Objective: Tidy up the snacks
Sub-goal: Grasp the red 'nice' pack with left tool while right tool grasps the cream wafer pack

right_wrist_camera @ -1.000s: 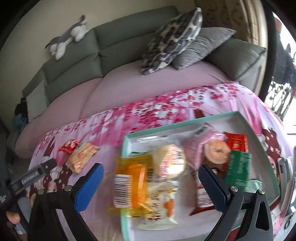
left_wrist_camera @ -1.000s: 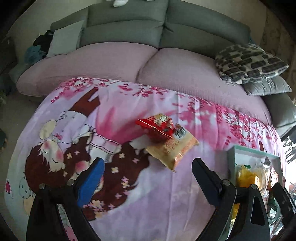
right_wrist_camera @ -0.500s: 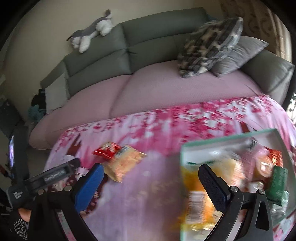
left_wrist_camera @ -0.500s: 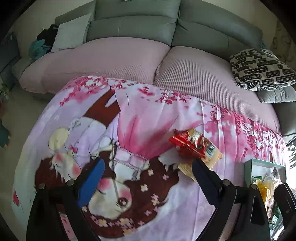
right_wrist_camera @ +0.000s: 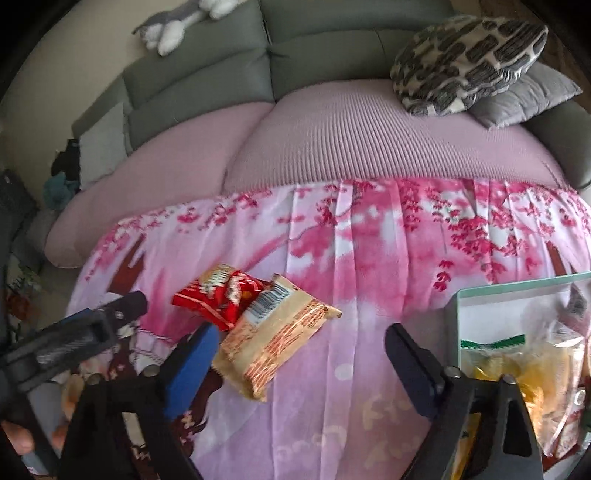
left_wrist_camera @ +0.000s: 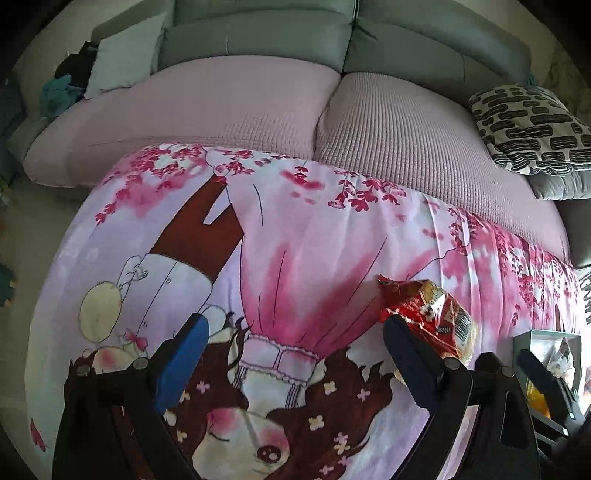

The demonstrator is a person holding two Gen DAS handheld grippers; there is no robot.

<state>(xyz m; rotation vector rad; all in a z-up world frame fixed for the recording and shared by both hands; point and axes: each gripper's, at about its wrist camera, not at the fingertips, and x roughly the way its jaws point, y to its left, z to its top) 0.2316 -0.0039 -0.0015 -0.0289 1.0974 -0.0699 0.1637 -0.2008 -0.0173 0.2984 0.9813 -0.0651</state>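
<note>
Grippers: left gripper (left_wrist_camera: 291, 350) and right gripper (right_wrist_camera: 299, 354) both have jaws spread wide with nothing between them; each hovers over the cloth (right_wrist_camera: 369, 266).
Near, right view: tray (right_wrist_camera: 452, 306) at 4 o'clock, its pale green rim just beside the right jaw. It holds a yellow bag (right_wrist_camera: 517, 369) and other wrapped snacks, partly cut off by the frame edge.
Near, left view: same tray (left_wrist_camera: 521, 341) shows only as a corner at 4 o'clock, well to the right of the left gripper.
Middle: two packets lie loose on the cloth, outside the tray. Tan packet (right_wrist_camera: 273, 332) sits at 9 o'clock in the right view, touching the red packet (right_wrist_camera: 218, 295), which overlaps its far-left end. In the left view the red packet (left_wrist_camera: 424, 314) is at 3 o'clock, just behind the right-hand jaw.
Far: sofa (right_wrist_camera: 332, 147) with a patterned cushion (right_wrist_camera: 469, 55) at 1 o'clock and a plush toy (right_wrist_camera: 177, 26) at 11 o'clock.
Done: most snacks appear to be in the tray already.
Left: by my reading, the red and tan packets remain to be picked up and placed in the tray; neither is gripped yet.
</note>
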